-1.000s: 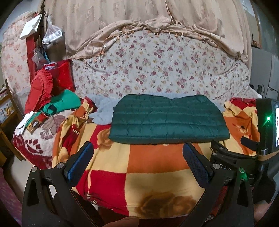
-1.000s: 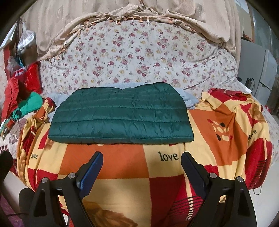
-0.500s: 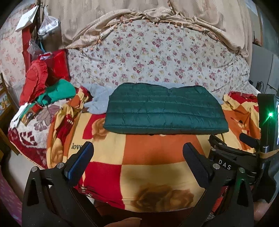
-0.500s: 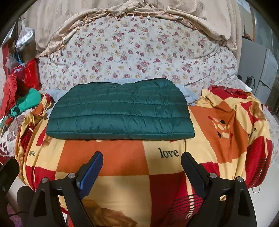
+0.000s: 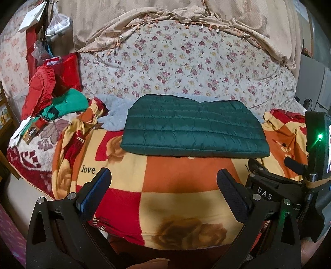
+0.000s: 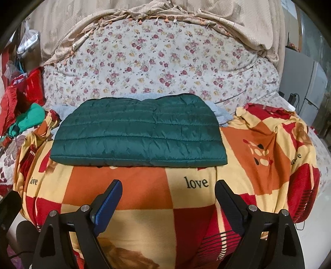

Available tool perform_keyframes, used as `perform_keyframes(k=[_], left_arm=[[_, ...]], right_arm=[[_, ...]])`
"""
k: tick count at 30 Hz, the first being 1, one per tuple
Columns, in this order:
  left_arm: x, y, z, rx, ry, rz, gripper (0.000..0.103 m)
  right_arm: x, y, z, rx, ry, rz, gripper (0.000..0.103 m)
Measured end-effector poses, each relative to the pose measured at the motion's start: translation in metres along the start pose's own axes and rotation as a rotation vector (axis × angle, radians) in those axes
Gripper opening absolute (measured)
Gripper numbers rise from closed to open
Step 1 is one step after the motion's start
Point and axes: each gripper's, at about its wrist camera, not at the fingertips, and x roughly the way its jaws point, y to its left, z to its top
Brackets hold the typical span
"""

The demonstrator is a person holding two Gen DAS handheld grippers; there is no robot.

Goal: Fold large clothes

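I see the green puffy jacket [image 5: 194, 128] folded flat into a wide block on the bed. It lies on the checkered blanket [image 5: 175, 178], the one w/ red, orange and yellow squares and the word "love" on it. A bit of light blue fuzzy cloth [image 5: 113, 107] pokes out from under the jacket's far edge, on both sides. Behind it is the big flowery quilt [image 5: 186, 62], w/ a tan cloth [image 5: 144, 18] draped over the top.

My left gripper [image 5: 163, 182] hangs over the near part of the blanket, jaws spread wide, nothing between them. It is near the jacket's front edge but not touching it. My right gripper [image 6: 167, 194] is the same: jaws wide apart, nothing held, over the blanket just short of the jacket. In the left view I can see the body of the right gripper at the right side, w/ a green light on.

Off to the left there is a pile of red clothes [image 5: 41, 87] and a bright green cloth [image 5: 68, 103] next to it.
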Motion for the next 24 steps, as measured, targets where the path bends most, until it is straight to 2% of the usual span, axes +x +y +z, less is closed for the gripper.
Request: perform_keyframes(k=[17,24], left_arm=[[0.008,-0.003,-0.001,-0.018,0.04,-0.032,0.102],[-0.006,-0.003,0.003,-0.01,-0.011,-0.018,0.102]], right_arm=[[0.0,-0.001,0.002,0.002,0.0,0.001,0.089],[0.003,-0.011,0.007,0.038,-0.015,-0.008,0.089]])
